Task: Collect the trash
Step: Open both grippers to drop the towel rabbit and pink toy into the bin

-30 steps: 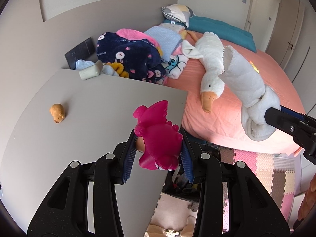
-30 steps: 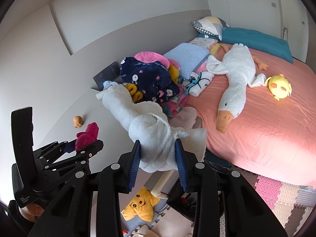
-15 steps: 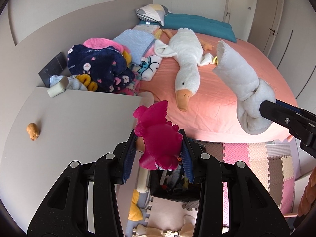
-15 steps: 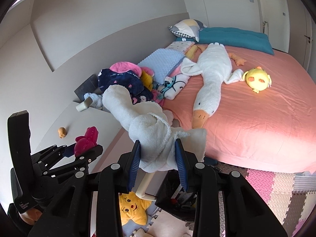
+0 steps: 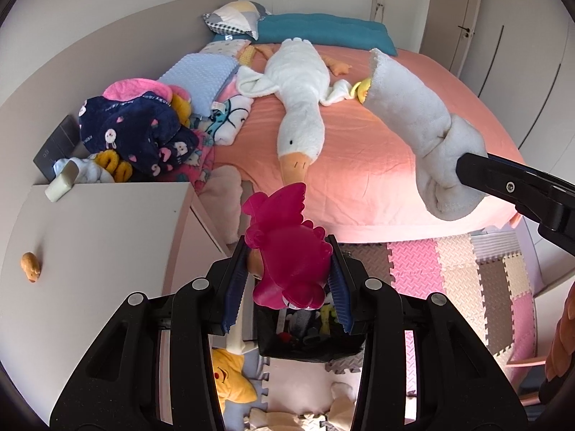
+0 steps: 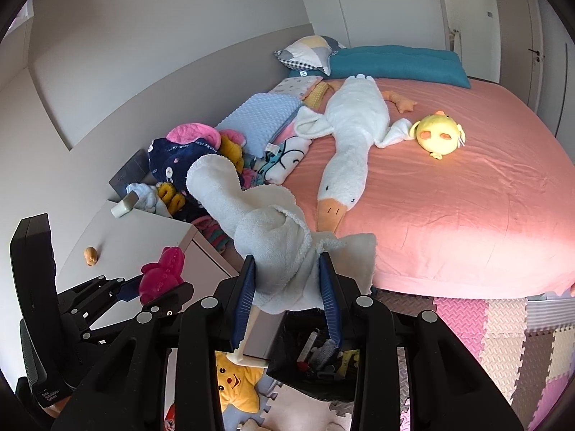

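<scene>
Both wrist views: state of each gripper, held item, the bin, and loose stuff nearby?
left gripper: shut on magenta toy
magenta toy: held above black bin
right gripper: shut on white towel
white towel: knotted, held in air
black bin: open, holding items, on floor
goose plush: lying on bed
small orange toy: loose on white cabinet top
star plush: on floor

Bedroom, daylight, bright patch on the pink bedsheet (image 6: 449, 194). Bed fills the middle; teal bolster (image 6: 395, 61) and patchwork pillow (image 6: 309, 52) at its head. Beige padded wall panel (image 5: 107, 61) runs along the left side. White wardrobe doors (image 5: 503, 36) far right. White bedside surface (image 5: 90, 251) near left. Floor has foam puzzle mats (image 5: 467, 287) in pink, cream, brown.
</scene>
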The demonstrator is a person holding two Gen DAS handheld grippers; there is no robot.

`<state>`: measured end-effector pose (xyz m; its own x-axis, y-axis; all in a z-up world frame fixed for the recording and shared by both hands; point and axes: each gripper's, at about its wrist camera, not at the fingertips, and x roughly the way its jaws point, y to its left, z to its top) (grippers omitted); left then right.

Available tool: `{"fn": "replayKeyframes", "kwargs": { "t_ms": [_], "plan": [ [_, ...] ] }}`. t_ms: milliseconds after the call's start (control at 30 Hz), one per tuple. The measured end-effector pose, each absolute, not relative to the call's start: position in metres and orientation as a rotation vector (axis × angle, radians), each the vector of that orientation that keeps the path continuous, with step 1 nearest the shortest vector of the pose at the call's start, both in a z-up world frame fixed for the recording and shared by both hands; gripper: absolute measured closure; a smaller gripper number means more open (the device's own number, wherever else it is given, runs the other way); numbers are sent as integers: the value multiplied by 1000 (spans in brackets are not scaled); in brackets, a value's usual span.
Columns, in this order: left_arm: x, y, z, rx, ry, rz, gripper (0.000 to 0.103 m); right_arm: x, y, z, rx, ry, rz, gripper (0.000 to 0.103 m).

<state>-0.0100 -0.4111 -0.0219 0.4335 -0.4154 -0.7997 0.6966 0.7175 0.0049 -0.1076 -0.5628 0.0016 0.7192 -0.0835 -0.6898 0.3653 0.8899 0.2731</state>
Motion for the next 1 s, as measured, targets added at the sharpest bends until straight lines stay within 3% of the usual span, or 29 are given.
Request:
{"fn": "replayKeyframes", "kwargs": {
  "t_ms": [33, 67, 100, 133, 167, 1000],
  "plan": [
    [-9, -413, -23, 366, 886, -720, 62, -107, -565, 1, 413, 737, -257, 56],
    [-9, -416, -25, 377, 902, -729, 54, -105, -566, 0, 414, 745, -265, 50],
    [-8, -418, -27, 394, 915, -721, 42, -105, -568, 0, 408, 747, -291, 37],
    [-8, -419, -28, 409, 907, -692, 9, -105, -570, 1, 403, 739, -317, 27],
    [-9, -418, -26, 417, 873, -659, 7, -106, -572, 2, 400, 727, -339, 24],
    [27, -338, -29, 349, 913, -503, 7, -64, -528, 0, 384, 754, -245, 23]
  ]
}}
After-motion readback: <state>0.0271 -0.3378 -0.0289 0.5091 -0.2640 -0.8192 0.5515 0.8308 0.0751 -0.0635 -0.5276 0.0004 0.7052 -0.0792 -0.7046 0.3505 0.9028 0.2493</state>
